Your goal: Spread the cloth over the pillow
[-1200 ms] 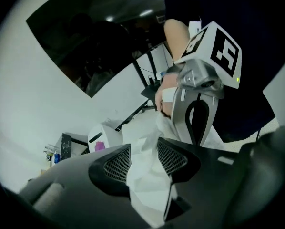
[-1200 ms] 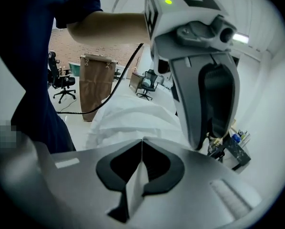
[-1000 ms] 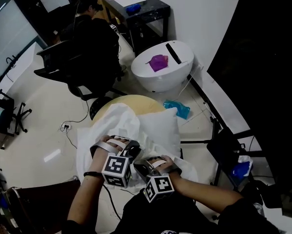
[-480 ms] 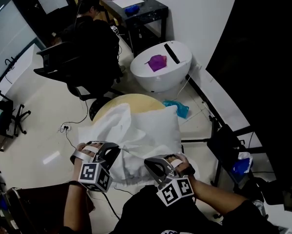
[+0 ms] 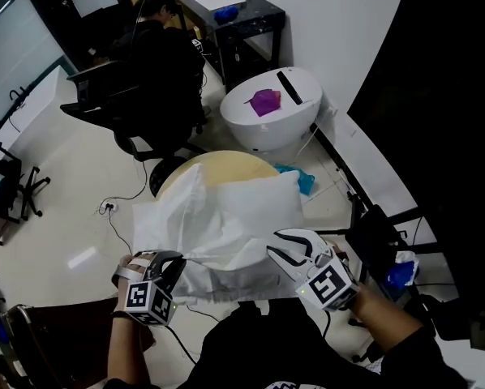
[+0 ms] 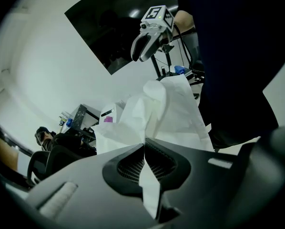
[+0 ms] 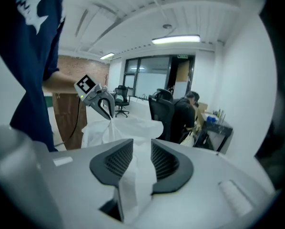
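Head view: cloth (image 5: 198,229) lies over the pillow (image 5: 263,194) on the round counter (image 5: 226,163). It covers the pillow's 9 o'clock side and near edge. The pillow's 1 o'clock corner shows bare. On the 9 o'clock side the cloth overhangs the counter rim.

Left tongs (image 5: 176,264) are at the cloth's 7 o'clock corner, together and clamped on the cloth. The left gripper view shows a fold pinched flat between the pads, with the rest fanning out toward 12.

Right tongs (image 5: 281,246) are at the cloth's 4 o'clock corner. Jaws have just been opening and now stand apart. The right gripper view shows a strip of cloth in the gap. It lies along the 9 o'clock pad, with daylight to the 3 o'clock pad, so no clamp there.

The cloth's near edge runs between the two tongs.

Surroundings:
- White pod (image 5: 271,124) is at 12 o'clock of the counter, with a purple item (image 5: 264,102) and a black bar (image 5: 289,87) on top.
- Blue scrap (image 5: 306,182) is on the floor (image 5: 72,185) at the counter's 2 o'clock, between the pod and the counter.
- Person (image 5: 165,43) is at 11 o'clock, with a black chair (image 5: 105,104) just beside.
- Dark desk (image 5: 242,19) is at 12, beyond the pod.
- Cable (image 5: 117,211) is on the floor at the counter's 9 o'clock.
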Available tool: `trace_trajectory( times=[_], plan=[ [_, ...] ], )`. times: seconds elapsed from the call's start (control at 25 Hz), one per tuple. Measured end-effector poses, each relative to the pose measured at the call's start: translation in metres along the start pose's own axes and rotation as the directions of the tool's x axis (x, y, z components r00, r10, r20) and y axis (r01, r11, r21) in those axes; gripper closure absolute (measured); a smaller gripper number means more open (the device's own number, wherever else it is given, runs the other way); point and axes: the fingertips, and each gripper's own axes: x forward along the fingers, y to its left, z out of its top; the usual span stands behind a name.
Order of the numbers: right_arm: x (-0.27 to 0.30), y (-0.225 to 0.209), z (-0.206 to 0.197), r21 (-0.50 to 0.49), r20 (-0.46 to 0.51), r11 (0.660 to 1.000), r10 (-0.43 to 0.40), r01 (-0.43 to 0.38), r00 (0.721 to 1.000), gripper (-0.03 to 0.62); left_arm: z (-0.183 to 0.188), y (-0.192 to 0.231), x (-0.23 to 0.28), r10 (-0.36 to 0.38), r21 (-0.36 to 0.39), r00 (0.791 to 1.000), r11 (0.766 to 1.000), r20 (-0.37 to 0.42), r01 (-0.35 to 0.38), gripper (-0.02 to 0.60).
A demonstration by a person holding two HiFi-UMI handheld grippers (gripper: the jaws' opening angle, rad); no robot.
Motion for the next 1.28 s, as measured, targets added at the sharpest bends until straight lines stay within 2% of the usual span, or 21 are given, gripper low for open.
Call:
trace_trajectory(
  times=[0.08,0.16,0.28,0.36,0.52,0.64,0.72,0.84,0.92,1.0,1.08,1.16,1.28],
  plan=[
    [0.015,0.001,-0.021,0.151,-0.038,0.984,0.102,-0.095,0.994,0.453,-0.008,-0.008,0.007,-0.019,-0.019,1.000,1.000,-0.003,0.019,0.581],
    [0.028,0.008,-0.042,0.268,-0.077,0.949,0.195,-0.168,0.978,0.444,-0.011,-0.012,0.013,-0.036,-0.040,0.999,0.999,-0.003,0.036,0.581],
    [0.042,0.019,-0.060,0.401,-0.098,0.890,0.275,-0.215,0.956,0.439,-0.014,-0.019,0.019,-0.065,-0.056,0.998,0.996,-0.010,0.064,0.581],
    [0.050,0.023,-0.067,0.434,-0.118,0.875,0.293,-0.216,0.949,0.439,-0.014,-0.021,0.020,-0.074,-0.057,0.997,0.996,-0.012,0.074,0.581],
    [0.056,0.036,-0.070,0.366,-0.179,0.903,0.306,-0.225,0.935,0.464,-0.014,-0.023,0.018,-0.085,-0.065,0.996,0.994,-0.015,0.084,0.578],
    [0.048,0.050,-0.059,0.280,-0.186,0.931,0.291,-0.234,0.938,0.580,-0.019,-0.024,0.014,-0.096,-0.071,0.995,0.993,-0.034,0.093,0.570],
    [0.038,0.065,-0.048,0.210,-0.182,0.944,0.292,-0.253,0.939,0.583,-0.025,-0.024,0.008,-0.109,-0.081,0.992,0.991,-0.063,0.103,0.563],
    [0.021,0.094,-0.040,0.035,-0.198,0.961,0.275,-0.274,0.941,0.583,-0.031,-0.014,-0.008,-0.087,-0.085,0.991,0.993,-0.106,0.079,0.563],
    [0.013,0.114,-0.038,-0.078,-0.209,0.955,0.264,-0.285,0.942,0.583,-0.024,-0.001,-0.020,-0.044,-0.076,0.994,0.996,-0.096,0.037,0.563],
    [0.007,0.133,-0.038,-0.147,-0.223,0.944,0.258,-0.295,0.940,0.583,-0.006,0.005,-0.024,-0.021,-0.054,0.999,0.998,-0.047,0.019,0.563],
    [0.007,0.147,-0.047,-0.160,-0.237,0.940,0.260,-0.301,0.936,0.583,0.018,-0.003,-0.016,-0.051,-0.015,0.999,0.999,0.018,0.051,0.563],
    [0.011,0.157,-0.061,-0.137,-0.248,0.943,0.264,-0.304,0.932,0.583,0.043,-0.020,0.004,-0.119,0.035,0.991,0.992,0.064,0.117,0.563],
    [0.018,0.163,-0.078,-0.109,-0.250,0.949,0.263,-0.297,0.932,0.583,0.063,-0.043,0.041,-0.214,0.122,0.975,0.971,0.052,0.207,0.545]
  ],
)
